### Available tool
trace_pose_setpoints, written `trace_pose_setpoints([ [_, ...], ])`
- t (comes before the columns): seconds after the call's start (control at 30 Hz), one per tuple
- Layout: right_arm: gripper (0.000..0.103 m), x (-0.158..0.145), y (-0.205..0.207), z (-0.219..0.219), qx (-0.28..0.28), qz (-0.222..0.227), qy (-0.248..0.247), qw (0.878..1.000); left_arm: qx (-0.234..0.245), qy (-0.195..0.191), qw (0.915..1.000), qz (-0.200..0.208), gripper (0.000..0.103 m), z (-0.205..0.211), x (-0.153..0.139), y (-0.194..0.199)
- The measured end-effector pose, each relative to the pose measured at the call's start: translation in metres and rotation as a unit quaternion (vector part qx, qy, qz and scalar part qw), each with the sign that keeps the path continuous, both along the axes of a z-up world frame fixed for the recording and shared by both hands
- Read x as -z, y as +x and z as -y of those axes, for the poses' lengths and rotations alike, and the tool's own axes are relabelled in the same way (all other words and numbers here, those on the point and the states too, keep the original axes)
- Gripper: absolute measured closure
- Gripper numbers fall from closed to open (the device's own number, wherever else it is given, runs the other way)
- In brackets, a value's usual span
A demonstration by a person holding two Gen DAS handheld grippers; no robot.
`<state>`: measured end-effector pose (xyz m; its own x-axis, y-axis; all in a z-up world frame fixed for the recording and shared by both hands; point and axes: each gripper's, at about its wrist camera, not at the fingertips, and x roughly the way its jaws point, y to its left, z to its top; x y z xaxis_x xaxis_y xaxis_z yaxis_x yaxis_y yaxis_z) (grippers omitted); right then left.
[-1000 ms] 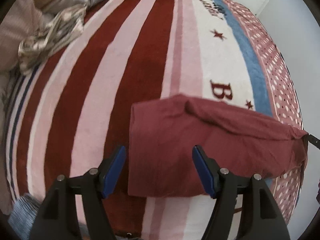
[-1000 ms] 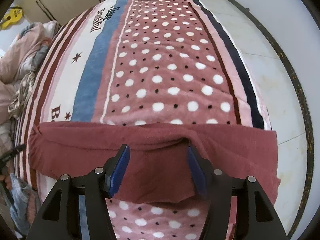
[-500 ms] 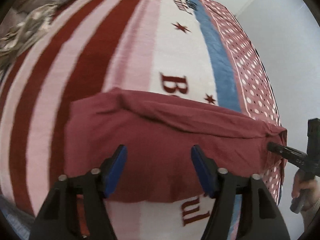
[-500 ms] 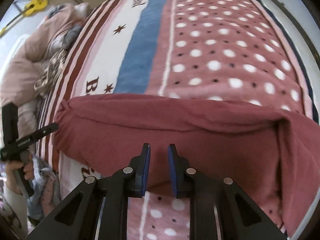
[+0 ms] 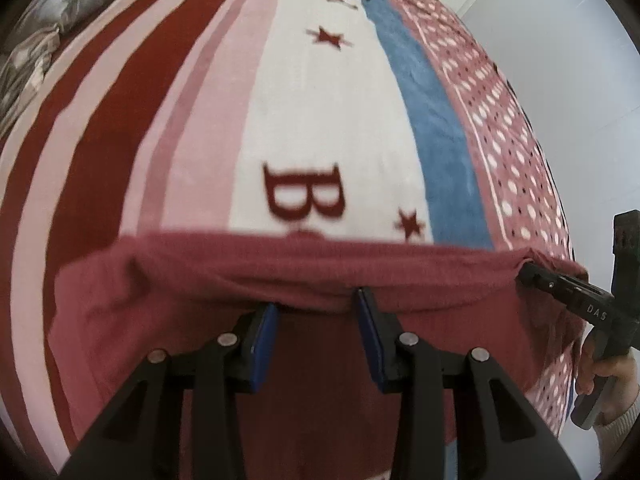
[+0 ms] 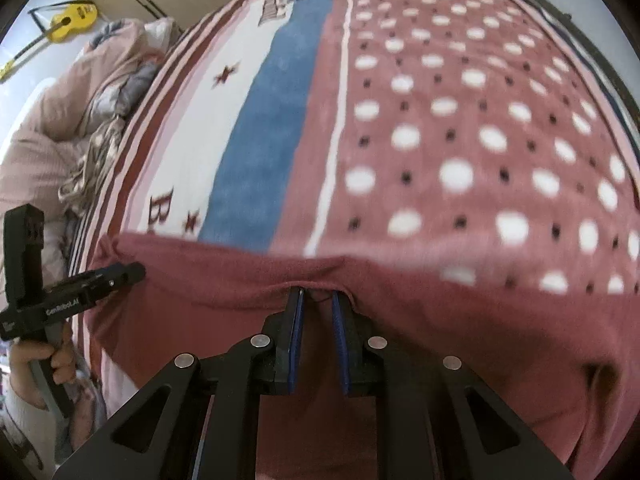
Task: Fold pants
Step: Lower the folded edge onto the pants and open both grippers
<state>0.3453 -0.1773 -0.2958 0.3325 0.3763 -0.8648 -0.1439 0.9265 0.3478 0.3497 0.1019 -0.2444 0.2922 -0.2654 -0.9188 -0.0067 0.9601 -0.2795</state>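
Around me is the blanket (image 5: pixel 344 128) that covers the bed, striped dark red and pink on one side, then a white band with stars and a big letter B, a blue stripe and a dotted pink field. Crumpled bedding (image 6: pixel 80 128) is heaped along the blanket's far left edge, and a yellow toy guitar (image 6: pixel 70 20) leans behind it; nothing lies between my tongs and the cloth. The right wrist view alone shows the guitar, most of the bedding heap and the wide dotted part of the blanket, and it catches my left gripper (image 6: pixel 138 269) from the side, its tip at the pants' left end with my hand around the handle. The left wrist view alone gives the broad red stripes, and it shows my right gripper (image 5: pixel 524 272) reaching into the cloth's right end. The pants (image 5: pixel 280 272) are a plain maroon, lying crosswise on the near part of the blanket, their far edge raised into a thick blurred fold with soft wrinkles near the left end. My left tongs (image 5: pixel 316 304) stand partly spread with their blue pads under that fold edge. My right tongs (image 6: pixel 316 300) are drawn close together with a narrow gap, the pants' edge bunched at their tips; whether they truly pinch it I cannot tell.
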Motion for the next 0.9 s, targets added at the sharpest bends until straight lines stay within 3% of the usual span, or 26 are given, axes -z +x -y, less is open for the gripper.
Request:
trace_pose_setpoints([
  [0.2, 0.095, -0.002, 0.014, 0.005, 0.012, 0.021, -0.003, 1.000, -0.008, 0.010, 0.9993, 0.034, 0.066, -0.004, -0.005, 0.020],
  [0.33, 0.095, -0.006, 0.018, 0.006, 0.010, 0.039, -0.022, 0.999, -0.013, 0.018, 0.9986, 0.047, 0.055, -0.005, -0.006, 0.027],
  [0.47, 0.093, -0.014, 0.018, 0.016, 0.022, 0.048, -0.035, 0.998, -0.016, 0.021, 0.9986, 0.045, 0.053, -0.006, -0.010, 0.023],
  [0.6, 0.073, -0.027, 0.002, 0.031, 0.035, 0.052, -0.040, 0.997, -0.003, 0.020, 0.9986, 0.049, 0.046, -0.001, -0.026, 0.008],
  [0.67, 0.072, -0.034, -0.011, 0.040, 0.046, 0.054, -0.047, 0.996, 0.008, 0.021, 0.9987, 0.046, 0.046, 0.005, -0.033, -0.002],
  [0.8, 0.062, -0.043, -0.048, 0.075, 0.088, 0.037, -0.047, 0.994, 0.023, 0.016, 0.9988, 0.041, 0.044, 0.021, -0.042, -0.022],
  [0.9, 0.062, -0.045, -0.082, 0.100, 0.114, 0.034, -0.064, 0.991, 0.043, 0.008, 0.9981, 0.043, 0.043, 0.043, -0.045, -0.038],
])
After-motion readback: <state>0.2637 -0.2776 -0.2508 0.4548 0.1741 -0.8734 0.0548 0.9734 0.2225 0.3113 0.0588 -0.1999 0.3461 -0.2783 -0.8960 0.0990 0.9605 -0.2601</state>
